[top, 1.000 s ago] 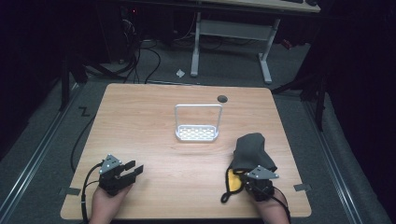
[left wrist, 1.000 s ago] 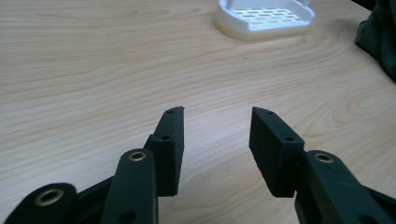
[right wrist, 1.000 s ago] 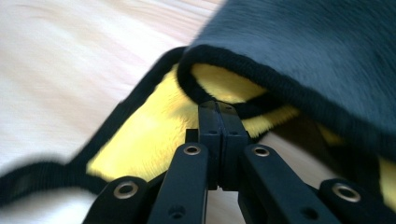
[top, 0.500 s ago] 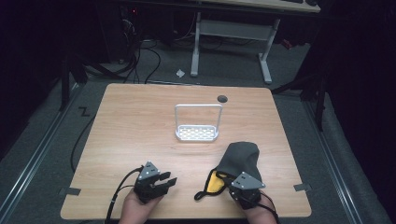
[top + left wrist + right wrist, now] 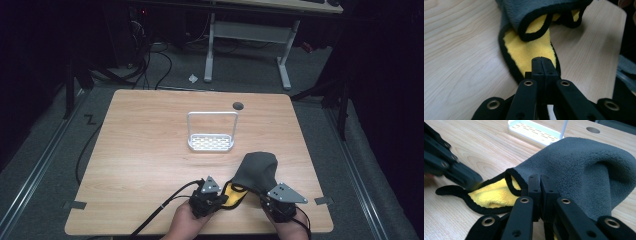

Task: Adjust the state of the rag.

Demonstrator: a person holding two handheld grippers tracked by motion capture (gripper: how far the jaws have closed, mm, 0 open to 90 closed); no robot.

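Note:
A cloth (image 5: pixel 257 170), grey on one side, yellow on the other and trimmed in black, lies bunched near the table's front edge. My left gripper (image 5: pixel 220 197) sits at its left end. In the left gripper view the jaws have just been closing, and my left gripper (image 5: pixel 541 60) stands shut on the yellow corner of the cloth (image 5: pixel 529 50). My right gripper (image 5: pixel 267 197) is at the cloth's right side. In the right gripper view its jaws have just eased apart slightly, and my right gripper (image 5: pixel 540 178) still pinches the trimmed edge of the cloth (image 5: pixel 586 170). The left gripper (image 5: pixel 471 182) shows there too.
A white slotted rack (image 5: pixel 211 142) with a wire hoop handle stands at the middle of the wooden table (image 5: pixel 140 150), behind the cloth. A round cable hole (image 5: pixel 238 105) lies near the far edge. Cables and a desk frame are on the floor beyond.
My left gripper has travelled right along the front edge from the table's left side to the cloth and has shut on its yellow corner. The right gripper and cloth shifted slightly left.

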